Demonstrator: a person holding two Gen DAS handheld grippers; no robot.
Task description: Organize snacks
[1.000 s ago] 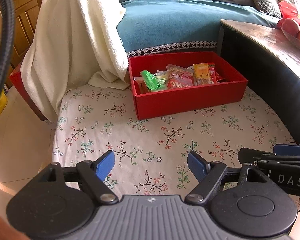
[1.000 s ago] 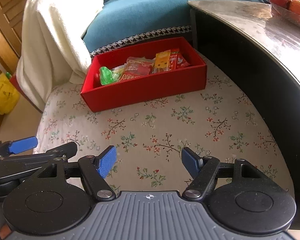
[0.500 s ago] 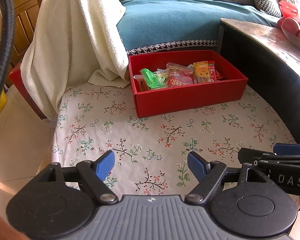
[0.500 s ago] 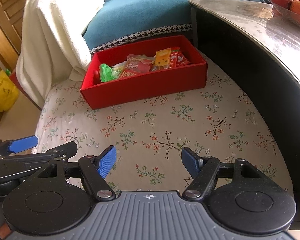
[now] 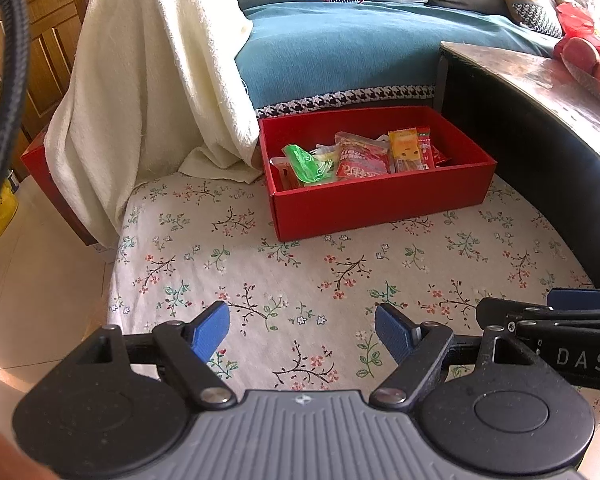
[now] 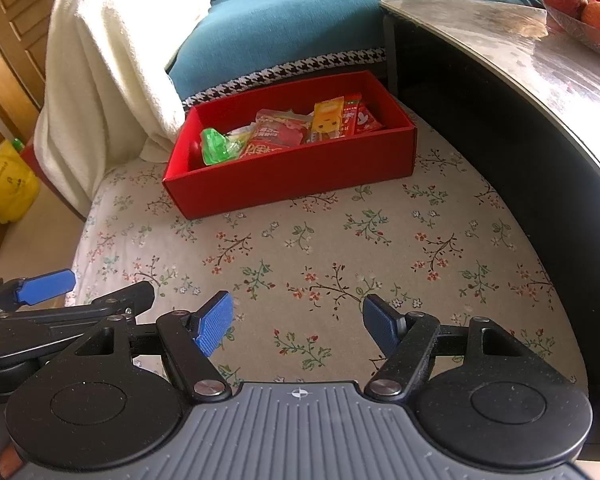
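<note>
The left gripper [image 5: 302, 330] hangs over the floral cloth [image 5: 300, 272] with its two blue fingers [image 5: 208, 332] spread wide and nothing between them. The right gripper [image 6: 298, 326] is in the same state: its blue fingers [image 6: 214, 324] stand far apart and hold nothing.

The red box [image 5: 384, 204] lies well apart from both grippers. In the left wrist view it sits at about 12 to 1 o'clock from the open fingers, at the far edge of the cloth, against the blue sofa [image 5: 340, 52]. In the right wrist view the red box [image 6: 292, 178] is at about 12 o'clock, a little toward 11. The snacks [image 5: 360, 156] are all inside the box: a green packet [image 6: 216, 146] at its left end, a red packet [image 6: 278, 136] in the middle, a yellow packet [image 6: 328, 118] to the right of it, and more red wrappers behind.

A white blanket [image 5: 152, 76] hangs at 10 o'clock from the box and touches its left corner. A dark table [image 6: 512, 92] stands at 2 o'clock, with fruit [image 6: 580, 4] on top. In the left wrist view the right gripper shows at 3 o'clock, just beside the left one.
</note>
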